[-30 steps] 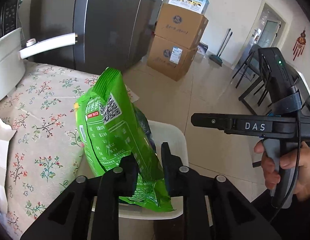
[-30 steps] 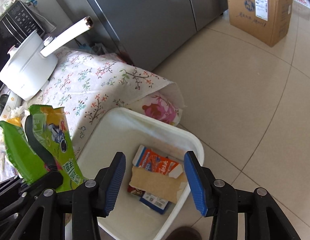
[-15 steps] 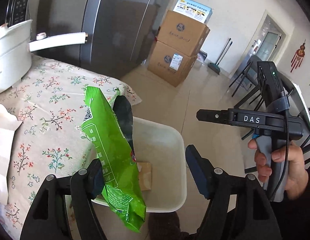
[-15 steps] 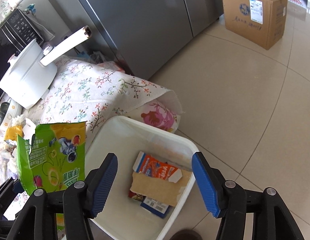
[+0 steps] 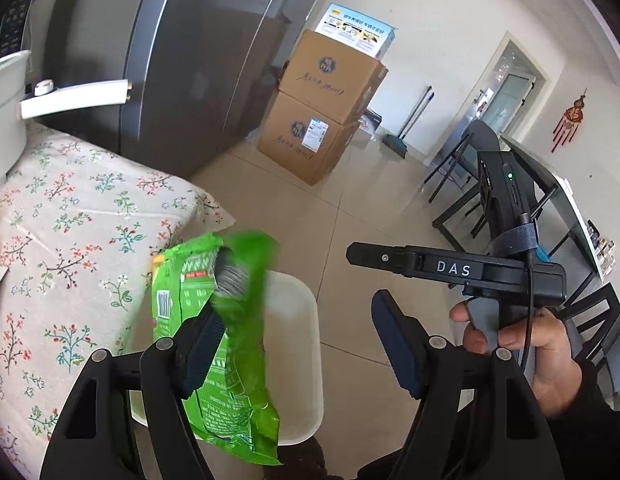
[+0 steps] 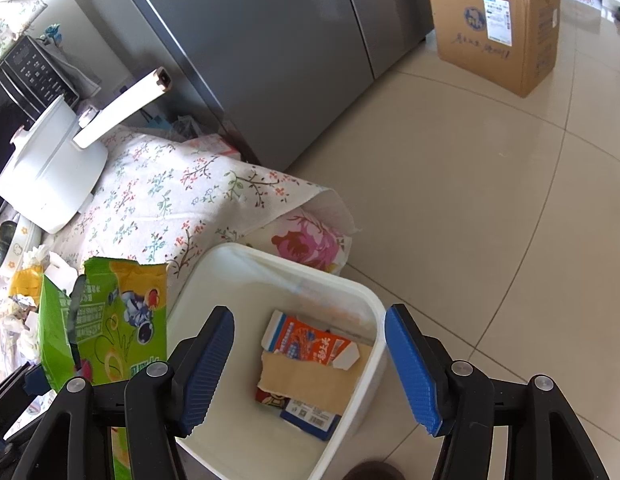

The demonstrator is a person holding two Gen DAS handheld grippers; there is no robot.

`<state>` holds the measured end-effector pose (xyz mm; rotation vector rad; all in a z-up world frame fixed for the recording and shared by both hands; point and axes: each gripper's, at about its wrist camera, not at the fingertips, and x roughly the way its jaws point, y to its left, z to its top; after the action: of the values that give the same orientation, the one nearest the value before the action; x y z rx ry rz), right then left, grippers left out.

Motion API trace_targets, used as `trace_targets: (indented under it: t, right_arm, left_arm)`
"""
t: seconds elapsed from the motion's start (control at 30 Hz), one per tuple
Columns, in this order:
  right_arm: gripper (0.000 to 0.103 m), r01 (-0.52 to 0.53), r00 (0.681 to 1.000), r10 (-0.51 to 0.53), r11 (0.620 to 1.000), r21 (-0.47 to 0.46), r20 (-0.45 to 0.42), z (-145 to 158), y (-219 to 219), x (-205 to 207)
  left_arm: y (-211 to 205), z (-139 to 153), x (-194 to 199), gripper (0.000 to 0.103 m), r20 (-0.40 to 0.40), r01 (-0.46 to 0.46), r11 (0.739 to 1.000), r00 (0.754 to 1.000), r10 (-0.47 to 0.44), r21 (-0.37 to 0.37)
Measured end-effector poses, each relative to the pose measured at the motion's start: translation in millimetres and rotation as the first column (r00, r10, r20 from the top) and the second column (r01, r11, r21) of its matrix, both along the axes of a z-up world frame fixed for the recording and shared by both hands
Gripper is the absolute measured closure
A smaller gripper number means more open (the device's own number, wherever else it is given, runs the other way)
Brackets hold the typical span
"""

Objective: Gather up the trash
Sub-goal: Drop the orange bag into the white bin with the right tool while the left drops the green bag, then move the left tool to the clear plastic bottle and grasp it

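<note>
Left tongs (image 5: 293,344) just spread wide, crinkly green foil bag (image 5: 213,344) between; right tongs (image 6: 310,364) wide, empty.

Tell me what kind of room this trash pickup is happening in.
Most likely a home kitchen and dining area. A tall steel-grey refrigerator stands by a table with a floral tablecloth and a white electric cooking pot. A black dining table with chairs stands further off on the tiled floor.
</note>
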<state>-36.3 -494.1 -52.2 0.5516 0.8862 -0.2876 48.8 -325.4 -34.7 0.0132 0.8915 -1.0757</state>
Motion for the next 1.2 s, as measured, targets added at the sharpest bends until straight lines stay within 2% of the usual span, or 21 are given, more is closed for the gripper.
trace_targets:
  t: [0.13, 0.3, 0.4, 0.5, 0.67, 0.83, 0.9, 1.0, 1.07, 1.2]
  right_arm:
    - [0.035, 0.015, 1.000, -0.015, 1.000, 0.009, 0.011, 2, -6, -5]
    - [0.035, 0.025, 1.000, -0.025, 1.000, 0.009, 0.018, 4, -12, -10]
    - [0.035, 0.016, 1.000, -0.016, 1.000, 0.008, 0.014, 4, -11, -10]
    - [0.035, -0.006, 1.000, 0.006, 1.000, -0.005, 0.014, 7, -5, -5]
    - [0.027, -0.061, 0.998, 0.062, 0.996, -0.060, 0.019, 17, 18, 9]
    - [0.021, -0.126, 0.991, 0.129, 0.986, -0.105, 0.025, 27, 47, 30]
    - [0.019, -0.146, 0.988, 0.150, 0.983, -0.113, 0.026, 29, 59, 38]
    - [0.017, -0.177, 0.983, 0.182, 0.977, -0.122, 0.026, 32, 77, 52]
    - [0.017, -0.196, 0.979, 0.201, 0.972, -0.130, 0.022, 34, 89, 62]
    - [0.016, -0.240, 0.970, 0.244, 0.960, -0.142, 0.013, 36, 115, 82]
  left_arm:
    - [-2, 10, 1, 0.028, 0.028, -0.009, 1.000, 1.000, 0.009, 0.006]
    - [18, 9, 8, 0.028, 0.062, -0.077, 0.994, 0.995, 0.073, 0.077]
    - [43, 3, 14, 0.027, 0.074, -0.149, 0.980, 0.987, 0.140, 0.130]
    - [71, -1, 22, 0.025, 0.092, -0.224, 0.956, 0.973, 0.209, 0.191]
    - [125, 0, 38, 0.016, 0.154, -0.366, 0.887, 0.929, 0.335, 0.280]
    - [183, 3, 61, 0.014, 0.196, -0.493, 0.797, 0.870, 0.452, 0.348]
    - [208, 3, 70, 0.014, 0.209, -0.538, 0.755, 0.842, 0.497, 0.375]
    - [245, 0, 85, 0.014, 0.226, -0.612, 0.673, 0.786, 0.575, 0.416]
    - [268, -2, 92, 0.014, 0.238, -0.649, 0.629, 0.752, 0.614, 0.428]
    - [307, -14, 106, 0.014, 0.205, -0.691, 0.586, 0.703, 0.681, 0.423]
